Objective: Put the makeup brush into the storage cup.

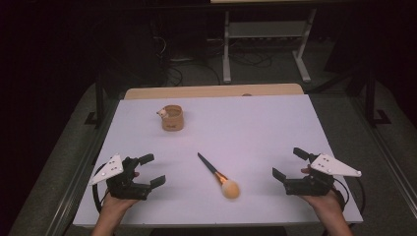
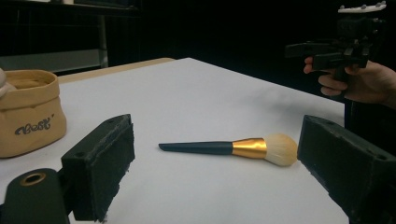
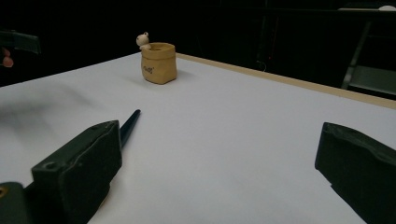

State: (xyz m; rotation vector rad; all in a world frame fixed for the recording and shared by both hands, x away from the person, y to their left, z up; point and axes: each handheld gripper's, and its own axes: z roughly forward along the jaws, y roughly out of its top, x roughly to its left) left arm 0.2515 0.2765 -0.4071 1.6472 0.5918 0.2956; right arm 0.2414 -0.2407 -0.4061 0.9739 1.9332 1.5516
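Both grippers sit low over the table w/ jaws spread wide apart, nothing between them. Left gripper [image 1: 149,171] is held in the person's left hand [image 1: 117,200] at the near-left corner of the table [image 1: 275,123], grey three-cornered plate on top, cable looping off behind it. Right gripper [image 1: 289,164] is held in the right hand [image 1: 324,199] at the near-right corner, same plate on top, jaws pointing inward toward the table's middle.

Makeup brush [image 1: 219,175] lies flat on the white surface between the two grippers, roughly midway, well apart from both. Dark handle tip points away toward the far-left side; gold ferrule and pale fluffy head sit nearer the person. In the left gripper view the brush [image 2: 233,148] lies crosswise just ahead of that gripper's open jaws, head close to the jaw on the picture's right, touching neither. In the right gripper view only the handle tip [image 3: 130,125] sticks out past the jaw on the picture's left; rest hidden behind it.

Tan pouch-shaped cup [image 1: 172,118] stands upright beyond the brush, far from both grippers, closer to the left gripper's side. Small pale figure perched at its rim; dark lettering on its front, too small to read.
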